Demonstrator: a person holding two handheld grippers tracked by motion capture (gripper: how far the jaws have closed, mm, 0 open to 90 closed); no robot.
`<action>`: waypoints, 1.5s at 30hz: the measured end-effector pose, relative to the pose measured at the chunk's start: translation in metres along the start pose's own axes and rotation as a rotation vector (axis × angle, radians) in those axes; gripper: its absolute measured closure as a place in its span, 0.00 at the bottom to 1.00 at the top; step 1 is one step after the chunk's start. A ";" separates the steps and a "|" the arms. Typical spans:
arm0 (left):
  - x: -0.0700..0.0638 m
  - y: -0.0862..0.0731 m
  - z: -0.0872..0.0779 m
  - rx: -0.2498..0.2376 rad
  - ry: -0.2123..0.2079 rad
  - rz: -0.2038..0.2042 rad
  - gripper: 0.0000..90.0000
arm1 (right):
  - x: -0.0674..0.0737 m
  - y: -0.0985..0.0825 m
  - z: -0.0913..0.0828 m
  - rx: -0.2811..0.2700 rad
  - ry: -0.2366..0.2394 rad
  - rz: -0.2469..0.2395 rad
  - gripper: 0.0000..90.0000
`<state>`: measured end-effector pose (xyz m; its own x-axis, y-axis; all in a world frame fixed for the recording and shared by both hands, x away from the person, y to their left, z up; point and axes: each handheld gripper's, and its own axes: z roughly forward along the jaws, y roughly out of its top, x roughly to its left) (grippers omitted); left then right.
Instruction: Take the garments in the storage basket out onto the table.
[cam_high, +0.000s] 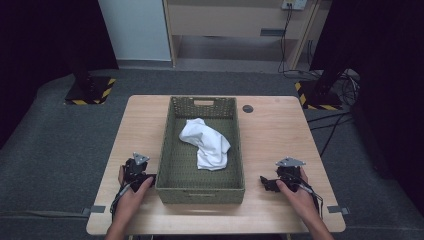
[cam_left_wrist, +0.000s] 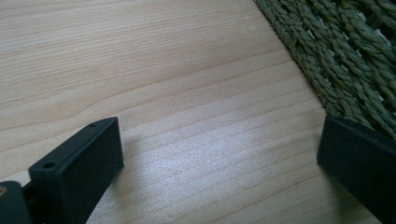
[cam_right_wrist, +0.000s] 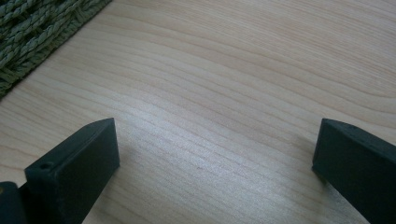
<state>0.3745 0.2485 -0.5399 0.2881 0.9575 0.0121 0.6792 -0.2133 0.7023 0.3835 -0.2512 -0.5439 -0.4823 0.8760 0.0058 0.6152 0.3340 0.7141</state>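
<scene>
Left gripper (cam_high: 146, 176) low, fingers (cam_left_wrist: 79, 172) spread wide; right gripper (cam_high: 267, 183) low, fingers (cam_right_wrist: 74, 170) spread wide

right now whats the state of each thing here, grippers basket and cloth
left gripper: open, nothing between the jaws, low over the table beside the basket
right gripper: open, nothing between the jaws, low over the table right of the basket
basket: upright on the table, no lid
white cloth: crumpled, lying inside the basket
table: bare wood around the basket
</scene>
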 end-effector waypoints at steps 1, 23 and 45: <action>0.000 0.000 0.000 0.000 0.000 0.000 0.00 | 0.000 0.000 0.000 0.000 -0.001 0.000 0.00; 0.000 0.000 0.000 0.000 0.000 0.000 0.00 | 0.000 0.000 0.000 0.000 -0.004 0.003 0.00; 0.000 0.000 0.000 0.000 0.000 0.000 0.00 | 0.007 0.008 -0.023 -0.045 0.018 -0.023 0.03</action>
<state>0.3745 0.2485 -0.5399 0.2881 0.9575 0.0123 0.6794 -0.2134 0.7021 0.3711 -0.2505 -0.5225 -0.5077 0.8615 0.0014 0.5753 0.3378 0.7449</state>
